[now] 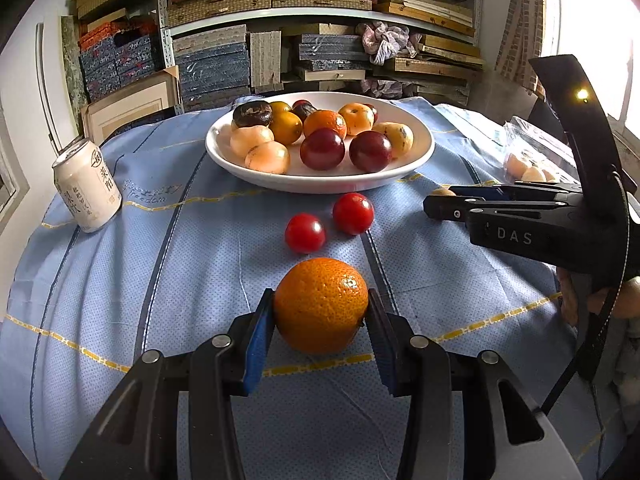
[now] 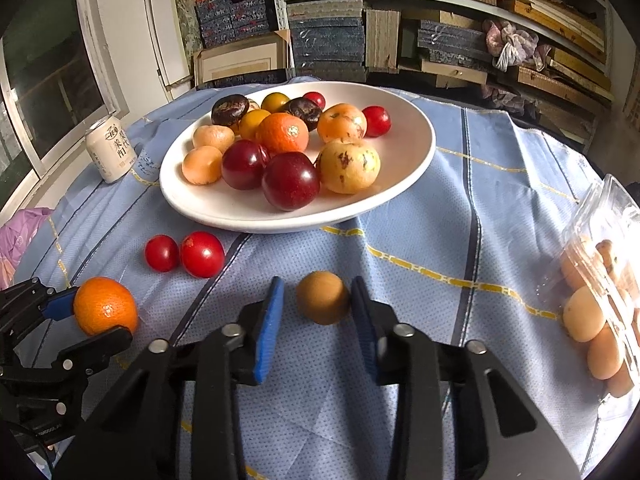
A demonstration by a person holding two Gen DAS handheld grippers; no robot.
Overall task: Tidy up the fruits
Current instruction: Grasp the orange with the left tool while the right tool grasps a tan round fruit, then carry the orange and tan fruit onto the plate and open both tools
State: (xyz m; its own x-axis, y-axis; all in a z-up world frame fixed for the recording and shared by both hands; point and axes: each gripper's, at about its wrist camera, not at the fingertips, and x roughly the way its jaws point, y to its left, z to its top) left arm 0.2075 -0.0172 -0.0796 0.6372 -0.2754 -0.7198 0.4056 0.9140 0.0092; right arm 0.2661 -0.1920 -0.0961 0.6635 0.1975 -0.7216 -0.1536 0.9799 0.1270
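My left gripper (image 1: 320, 296) is shut on an orange (image 1: 320, 304) that rests on the blue cloth. In the right wrist view the same orange (image 2: 105, 306) sits at the left between the left gripper's (image 2: 102, 316) fingers. My right gripper (image 2: 318, 282) is shut on a small brown round fruit (image 2: 322, 297), its blue pads against the fruit's sides. Two small red fruits (image 1: 305, 233) (image 1: 353, 213) lie loose on the cloth between the grippers and a white plate (image 1: 320, 186). The plate (image 2: 260, 220) holds several fruits: dark red, orange, yellow and pale ones.
A pale drink can (image 1: 87, 184) stands on the cloth left of the plate. A clear plastic box (image 2: 600, 280) with pale round fruits lies at the right edge. Shelves packed with boxes rise behind the table, and a window is at the left.
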